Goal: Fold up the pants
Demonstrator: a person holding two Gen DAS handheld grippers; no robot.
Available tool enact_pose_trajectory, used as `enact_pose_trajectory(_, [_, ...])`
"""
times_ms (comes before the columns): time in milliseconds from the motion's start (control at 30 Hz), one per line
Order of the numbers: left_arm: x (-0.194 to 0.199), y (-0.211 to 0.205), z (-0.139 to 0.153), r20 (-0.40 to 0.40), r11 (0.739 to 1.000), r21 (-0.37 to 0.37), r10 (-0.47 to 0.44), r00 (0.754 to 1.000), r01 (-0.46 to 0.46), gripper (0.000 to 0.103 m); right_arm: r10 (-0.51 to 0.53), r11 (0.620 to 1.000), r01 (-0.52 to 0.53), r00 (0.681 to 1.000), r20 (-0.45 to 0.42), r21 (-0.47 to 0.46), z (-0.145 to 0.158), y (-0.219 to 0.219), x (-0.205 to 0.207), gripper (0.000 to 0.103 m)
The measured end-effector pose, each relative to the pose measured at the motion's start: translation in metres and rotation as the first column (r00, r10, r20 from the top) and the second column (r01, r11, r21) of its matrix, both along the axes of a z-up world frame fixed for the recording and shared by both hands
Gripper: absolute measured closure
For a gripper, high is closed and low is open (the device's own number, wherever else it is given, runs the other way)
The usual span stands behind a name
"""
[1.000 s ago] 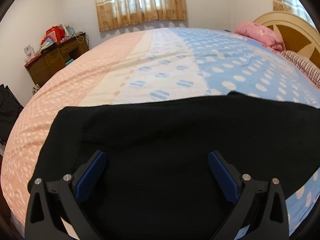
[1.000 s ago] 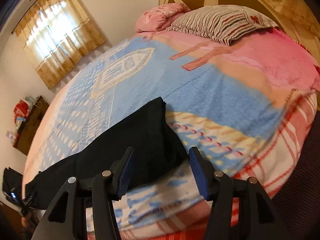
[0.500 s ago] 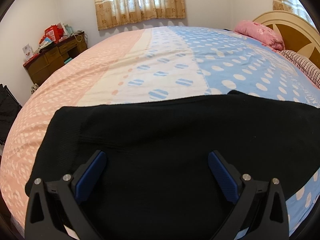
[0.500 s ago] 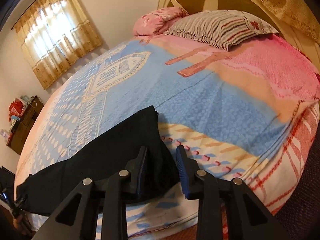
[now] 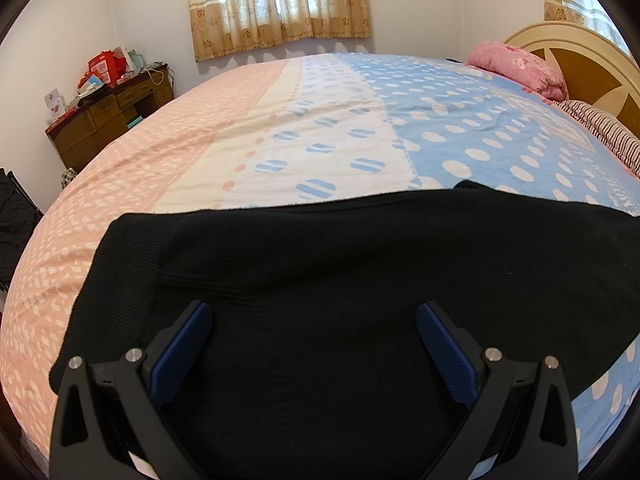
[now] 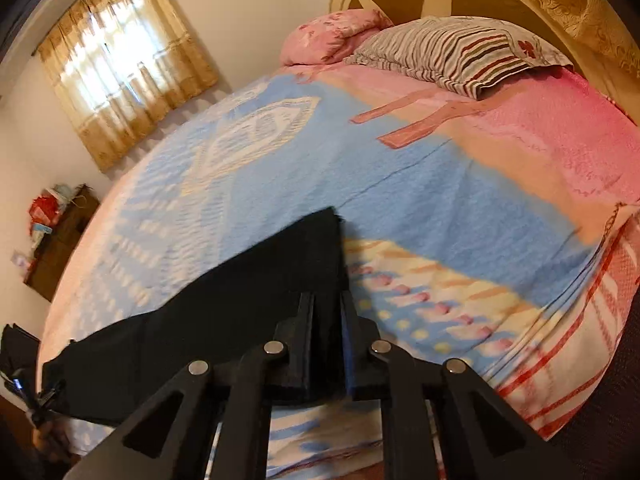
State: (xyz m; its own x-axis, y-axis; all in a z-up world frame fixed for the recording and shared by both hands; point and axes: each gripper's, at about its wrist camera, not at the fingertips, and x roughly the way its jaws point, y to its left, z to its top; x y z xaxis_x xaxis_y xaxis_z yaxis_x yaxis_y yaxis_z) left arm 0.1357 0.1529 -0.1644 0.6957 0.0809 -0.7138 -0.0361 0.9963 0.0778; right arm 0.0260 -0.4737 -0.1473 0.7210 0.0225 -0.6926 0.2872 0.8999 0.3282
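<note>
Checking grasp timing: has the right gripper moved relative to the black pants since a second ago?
Yes. The right gripper has shifted left onto the black pants' end; its jaws, earlier wide apart, are closing on the cloth.

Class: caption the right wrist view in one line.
Right gripper closing on the black pants' end on the bed.
</note>
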Motion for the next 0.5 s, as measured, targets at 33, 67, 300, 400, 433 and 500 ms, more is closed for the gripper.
enact_pose_trajectory(33, [0.0, 0.0, 0.0, 0.0, 1.0, -0.001, -0.001, 1.0, 0.001, 0.0, -0.001, 1.0, 0.001, 1.0, 0.006, -0.016, 0.002, 0.004, -0.001, 0.091])
enact_pose_trajectory(67, [0.0, 0.0, 0.0, 0.0, 1.0, -0.002, -0.001, 1.0, 0.001, 0.0, -0.002, 1.0, 0.002, 1.0, 0.015, -0.023, 0.005, 0.008, -0.003, 0.091])
enact_pose_trajectory(300, [-0.004, 0.001, 0.004, 0.008, 1.0, -0.023, 0.003, 1.0, -0.002, 0.0, 0.011, 0.996, -0.003, 0.996, 0.084, -0.094, 0.035, 0.036, -0.01, 0.092])
enact_pose_trajectory(400, [-0.008, 0.003, 0.01, 0.022, 0.998, -0.069, 0.008, 1.0, -0.007, 0.0, 0.054, 0.988, -0.037, 0.992, 0.116, -0.15, 0.056, 0.06, -0.011, 0.092])
enact_pose_trajectory(433, [-0.01, 0.002, 0.012, 0.028, 0.997, -0.082, 0.005, 1.0, -0.003, 0.0, 0.078, 0.983, -0.055, 0.989, 0.127, -0.176, 0.064, 0.072, -0.012, 0.092])
enact_pose_trajectory(500, [-0.012, -0.002, 0.02, 0.048, 0.995, -0.095, -0.007, 0.999, 0.012, 0.0, 0.124, 0.971, -0.091, 0.982, 0.141, -0.219, 0.076, 0.095, -0.012, 0.092])
